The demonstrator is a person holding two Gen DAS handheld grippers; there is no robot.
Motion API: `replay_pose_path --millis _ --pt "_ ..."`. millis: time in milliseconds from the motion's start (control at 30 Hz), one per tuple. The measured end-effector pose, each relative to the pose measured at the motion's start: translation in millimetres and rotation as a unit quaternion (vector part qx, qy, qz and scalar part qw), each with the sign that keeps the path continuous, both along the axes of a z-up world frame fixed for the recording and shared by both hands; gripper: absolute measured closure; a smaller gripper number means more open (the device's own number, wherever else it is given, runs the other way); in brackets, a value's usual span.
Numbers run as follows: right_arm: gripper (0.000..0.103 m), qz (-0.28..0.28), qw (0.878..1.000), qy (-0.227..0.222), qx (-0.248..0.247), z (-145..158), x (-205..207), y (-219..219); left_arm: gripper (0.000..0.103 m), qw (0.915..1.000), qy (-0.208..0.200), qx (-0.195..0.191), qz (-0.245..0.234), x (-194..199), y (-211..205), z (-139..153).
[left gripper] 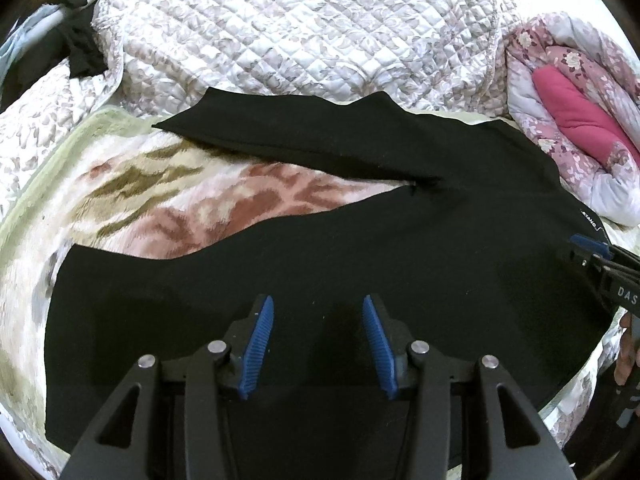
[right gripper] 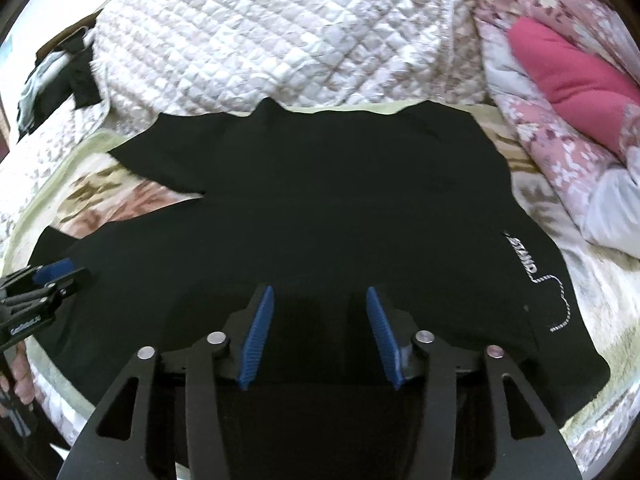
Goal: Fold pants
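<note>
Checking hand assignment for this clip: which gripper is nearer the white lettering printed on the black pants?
Right. The right gripper hovers over the pants just beside the white lettering. The left gripper is farther along the near leg, away from it.

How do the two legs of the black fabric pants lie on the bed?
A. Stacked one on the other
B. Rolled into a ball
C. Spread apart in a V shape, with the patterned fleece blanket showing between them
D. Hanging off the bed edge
C: the black fabric pants lie flat with their legs spread apart, and the patterned fleece blanket shows in the gap between them.
</note>
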State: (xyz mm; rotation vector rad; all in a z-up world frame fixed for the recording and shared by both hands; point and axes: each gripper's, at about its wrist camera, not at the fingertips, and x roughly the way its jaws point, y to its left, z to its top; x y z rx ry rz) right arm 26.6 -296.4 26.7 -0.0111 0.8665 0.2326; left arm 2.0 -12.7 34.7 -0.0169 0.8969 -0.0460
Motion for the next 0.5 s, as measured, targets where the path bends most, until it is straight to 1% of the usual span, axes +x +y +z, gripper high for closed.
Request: replay_pose_path --millis 100,167,267,400,500 --pt "0.05 0.022 1.0 0.001 -0.011 9.4 6.2 4.2 0.049 0.9999 0.003 -0.002 -0.01 7.7 1.5 5.1" --pt "0.05 0.036 0.999 0.0 -0.01 18.7 15.0 3.6 0.046 0.9998 0.001 -0.007 -0.016 16.1 5.0 11.2" --pt "0.044 0.048 0.999 0.006 0.001 29.0 35.4 -1.1 0.045 0.9997 0.0 -0.014 -0.021 31.4 12.3 18.8" --pt "0.043 0.06 0.998 0.012 0.0 35.0 64.6 -6.4 0.044 0.9996 0.004 -0.017 -0.021 62.4 21.7 25.4" --pt "0.043 0.076 0.997 0.008 -0.014 39.4 90.6 -9.4 0.044 0.9996 0.003 -0.004 -0.029 89.5 25.2 29.3"
